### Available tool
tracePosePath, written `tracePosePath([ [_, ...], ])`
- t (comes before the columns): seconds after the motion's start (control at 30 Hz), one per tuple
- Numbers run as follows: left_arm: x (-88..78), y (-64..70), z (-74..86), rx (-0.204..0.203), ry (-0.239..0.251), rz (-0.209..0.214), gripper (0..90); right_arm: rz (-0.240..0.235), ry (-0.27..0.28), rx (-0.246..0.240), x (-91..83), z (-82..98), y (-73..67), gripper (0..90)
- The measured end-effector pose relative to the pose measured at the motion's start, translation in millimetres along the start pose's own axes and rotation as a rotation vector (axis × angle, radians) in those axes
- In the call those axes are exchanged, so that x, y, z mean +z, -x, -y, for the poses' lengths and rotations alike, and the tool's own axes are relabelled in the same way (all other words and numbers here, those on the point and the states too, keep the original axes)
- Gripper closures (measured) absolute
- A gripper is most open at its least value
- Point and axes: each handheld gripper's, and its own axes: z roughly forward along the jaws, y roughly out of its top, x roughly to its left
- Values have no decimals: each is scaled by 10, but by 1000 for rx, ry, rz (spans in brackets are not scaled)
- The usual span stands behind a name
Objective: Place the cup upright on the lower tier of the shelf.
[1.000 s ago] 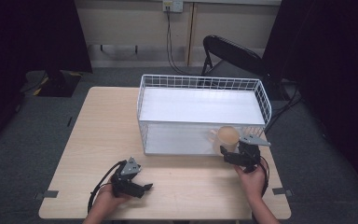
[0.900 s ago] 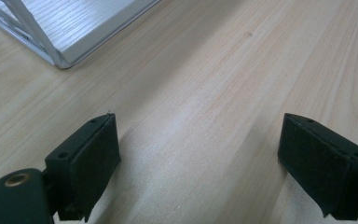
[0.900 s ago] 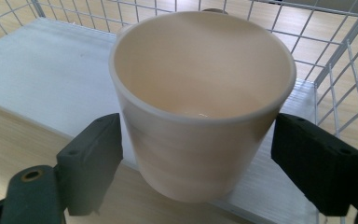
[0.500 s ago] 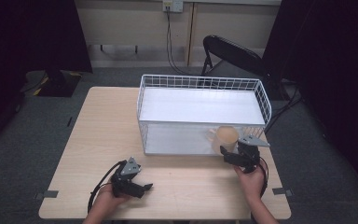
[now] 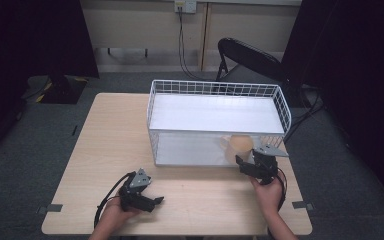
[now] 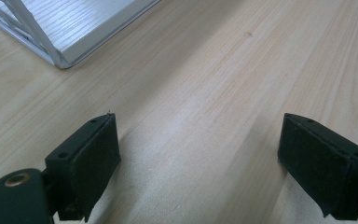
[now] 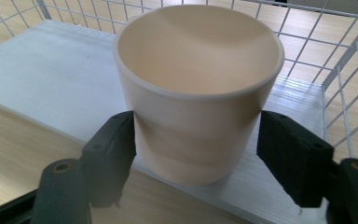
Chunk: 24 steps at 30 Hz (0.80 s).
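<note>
A peach-coloured cup [image 7: 198, 88] stands upright at the near edge of the white floor of a wire basket [image 5: 215, 87], in its near right corner. My right gripper [image 7: 196, 135] has its jaws on either side of the cup's lower half and has just been closing on it. The left pad lies against the cup and the right pad [image 7: 289, 154] is a sliver away. In the high view the right gripper [image 5: 245, 159] sits just in front of the cup [image 5: 240, 146]. My left gripper [image 5: 155, 201] rests low on the table, open with nothing between its fingers [image 6: 93, 154].
The white wire basket fills the middle and right of the wooden table [image 5: 110, 145], with wire walls behind and to the right of the cup. A corner of the basket [image 6: 60, 42] lies ahead of the left gripper. A black chair [image 5: 250, 57] stands beyond the table.
</note>
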Motion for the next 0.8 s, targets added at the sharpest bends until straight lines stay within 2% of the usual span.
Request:
tracePosePath([
  [0.1, 0, 0, 0, 0, 0, 0, 121, -10, -2, 3, 3, -3, 1, 342],
  [0.4, 0, 0, 0, 0, 0, 0, 121, -14, -2, 8, 22, -23, -18, 407],
  [0.8, 0, 0, 0, 0, 0, 0, 121, 1, 13, 0, 37, -33, -57, 504],
])
